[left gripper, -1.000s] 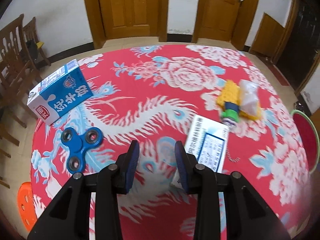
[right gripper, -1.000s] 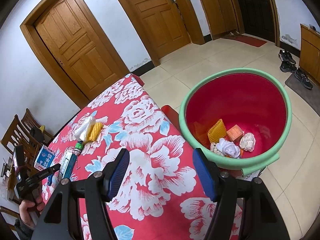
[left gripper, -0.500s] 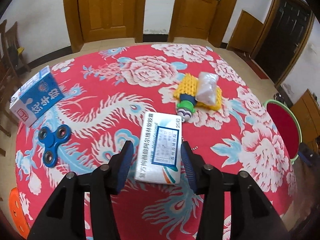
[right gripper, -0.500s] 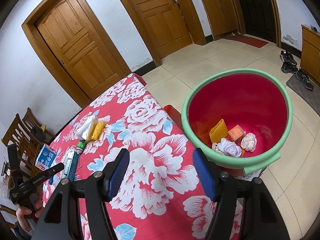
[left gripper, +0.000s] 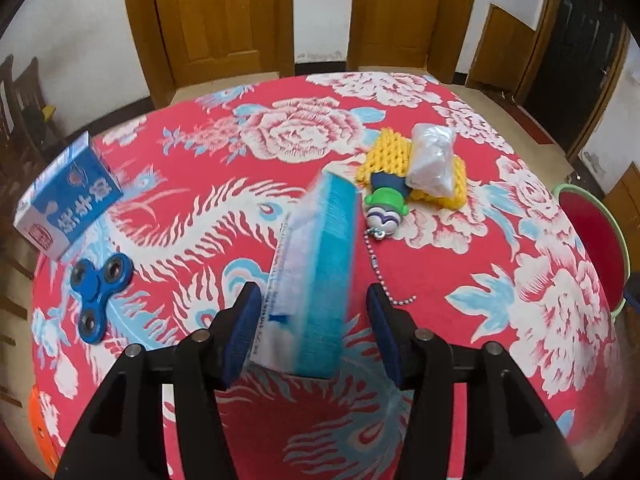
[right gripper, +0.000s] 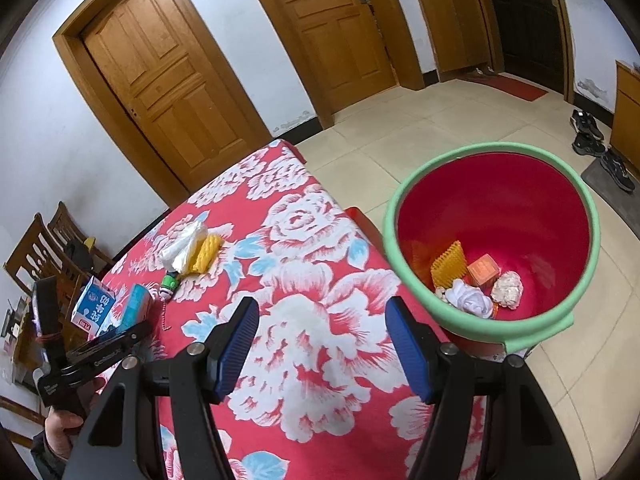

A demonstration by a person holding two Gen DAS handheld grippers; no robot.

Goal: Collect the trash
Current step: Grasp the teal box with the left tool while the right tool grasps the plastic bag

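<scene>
- While the left gripper (left gripper: 312, 320) is held low over the desk (left gripper: 460, 280), a white and teal box (left gripper: 316, 272) is seen tipped up on its long edge between the jaws, blurred by motion.
- The jaws are spread wide; the left pad lies just beside the box's white face, though contact cannot be told, and a clear gap is left between the right pad and the teal face, so the box is not clamped.
- Just beyond the box, a green-capped keychain toy (left gripper: 386, 206) is laid on the red flowered cloth, its bead chain trailing toward the right jaw.
- Behind the toy, a yellow knitted pad (left gripper: 440, 188) is seen with a clear plastic bag (left gripper: 432, 156) resting on it.
- To the left, well apart from the jaws, a blue milk carton (left gripper: 68, 196) and a blue fidget spinner (left gripper: 98, 288) are found on the desk.
- From the right wrist view, the right gripper (right gripper: 324, 348) is held above the desk edge with its jaws wide and nothing between them.
- Beside the desk, a red bin with a green rim (right gripper: 592, 236) is stood on the tiled floor, with a yellow pad, an orange block and crumpled white pieces lying in it.
- At the far left of that view, the box (right gripper: 134, 306) is seen above the left gripper's arm.
</scene>
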